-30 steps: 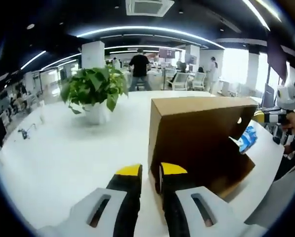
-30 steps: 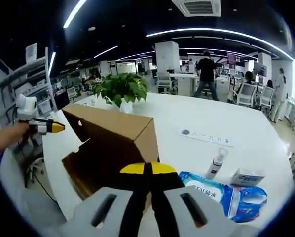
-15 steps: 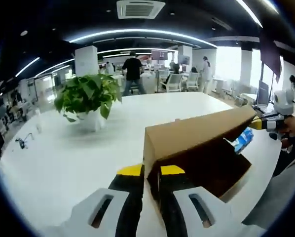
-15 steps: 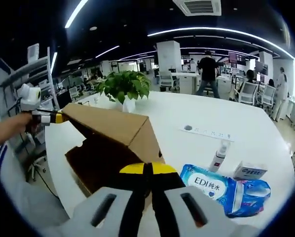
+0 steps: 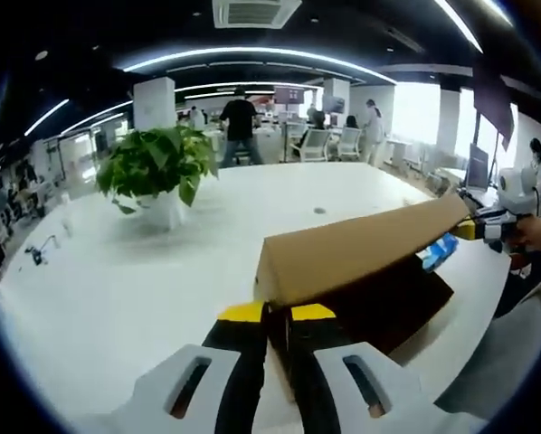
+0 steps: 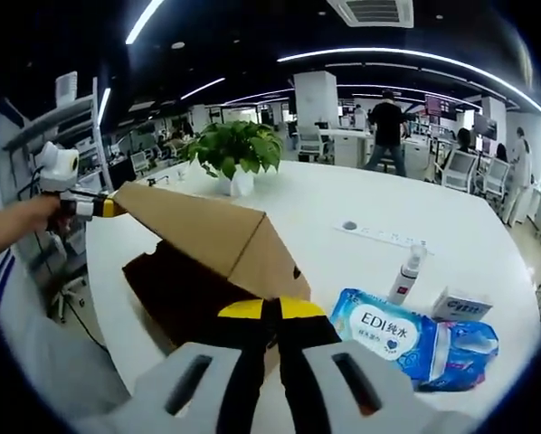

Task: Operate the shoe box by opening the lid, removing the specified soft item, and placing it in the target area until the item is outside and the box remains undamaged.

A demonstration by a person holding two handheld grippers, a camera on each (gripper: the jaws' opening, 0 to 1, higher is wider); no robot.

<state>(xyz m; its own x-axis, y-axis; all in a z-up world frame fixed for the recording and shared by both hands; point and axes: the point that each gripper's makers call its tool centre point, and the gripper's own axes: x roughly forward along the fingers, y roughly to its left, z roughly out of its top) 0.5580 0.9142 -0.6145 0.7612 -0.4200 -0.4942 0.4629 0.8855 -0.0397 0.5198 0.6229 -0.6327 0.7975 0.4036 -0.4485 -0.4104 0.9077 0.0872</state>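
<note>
The brown cardboard shoe box (image 5: 370,271) sits on the white desk (image 5: 117,271), lid raised at a slant. The left tool (image 5: 269,315) grips one lid corner, jaws together; the right tool (image 6: 270,310) likewise pinches the opposite corner beside a blue wipes packet (image 6: 406,339).

A white table (image 6: 451,226) is carrying the shoe box (image 6: 194,271); beside the box are lying a blue wipes pack (image 6: 406,339), a spray bottle (image 6: 403,276), and, farther off, a potted plant (image 6: 236,155).

Each gripper (image 5: 269,314) (image 6: 270,309) has black, yellow-tipped jaws on slotted pale grey mounts.
</note>
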